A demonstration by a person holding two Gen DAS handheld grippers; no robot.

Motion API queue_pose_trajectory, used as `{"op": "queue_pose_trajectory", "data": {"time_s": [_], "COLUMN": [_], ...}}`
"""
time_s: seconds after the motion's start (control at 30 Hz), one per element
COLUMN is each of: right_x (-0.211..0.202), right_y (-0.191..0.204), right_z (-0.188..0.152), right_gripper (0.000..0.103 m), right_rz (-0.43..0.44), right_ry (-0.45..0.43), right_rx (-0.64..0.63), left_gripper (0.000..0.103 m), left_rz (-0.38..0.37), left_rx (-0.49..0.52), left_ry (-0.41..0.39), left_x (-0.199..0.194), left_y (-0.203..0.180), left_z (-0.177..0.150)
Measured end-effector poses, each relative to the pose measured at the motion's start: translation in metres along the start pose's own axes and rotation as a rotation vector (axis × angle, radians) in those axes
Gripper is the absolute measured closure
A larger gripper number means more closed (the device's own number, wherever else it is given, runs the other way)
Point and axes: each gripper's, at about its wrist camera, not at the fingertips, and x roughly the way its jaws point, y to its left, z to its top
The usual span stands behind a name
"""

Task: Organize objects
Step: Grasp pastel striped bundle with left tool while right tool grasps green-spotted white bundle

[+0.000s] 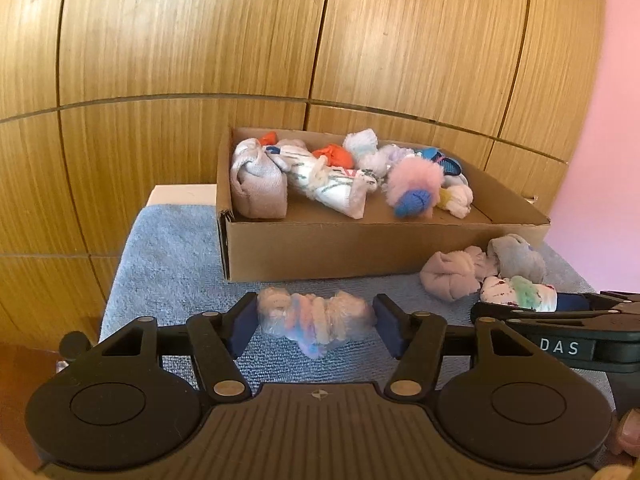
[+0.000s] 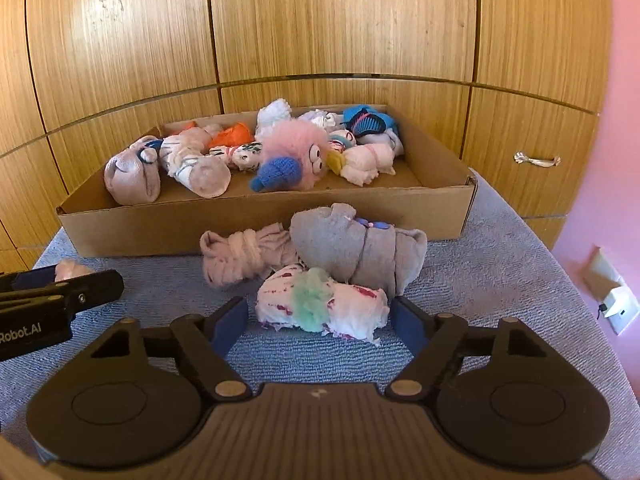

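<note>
On the blue towel (image 1: 168, 248) in front of the cardboard box (image 1: 340, 248), my left hand-held gripper (image 1: 316, 322) is clamped on a pastel sock roll (image 1: 314, 320), long axis running pad to pad, L-R. My right hand-held gripper (image 2: 320, 312) brackets a white sock roll w/ green tuft (image 2: 320, 306), also lying crosswise; left pad isn't touching, so no grip yet. Two grey rolls (image 2: 320, 248) sit just behind it.

Warm, bright daylight; soft focus, strong fisheye bending at edges.
</note>
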Motion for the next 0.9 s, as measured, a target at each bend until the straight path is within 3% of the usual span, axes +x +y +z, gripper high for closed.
{"op": "queue_pose_trajectory", "data": {"time_s": [0.33, 0.57, 0.9], "right_x": [-0.005, -0.012, -0.03], "right_y": [-0.002, -0.004, -0.018], "right_z": [-0.002, -0.01, -0.011], "right_gripper": [0.044, 0.047, 0.048], "right_rz": [-0.008, 0.007, 0.116], "right_ry": [-0.016, -0.037, -0.068], "right_rx": [-0.011, -0.049, -0.062], "left_gripper": [0.035, 0.035, 0.036], "left_rz": [0.003, 0.003, 0.023], "left_rx": [0.0, 0.002, 0.041], "left_ry": [0.03, 0.033, 0.053], "left_x": [0.004, 0.004, 0.007], "left_y": [-0.001, -0.002, -0.007], "left_z": [0.0, 0.0, 0.0]}}
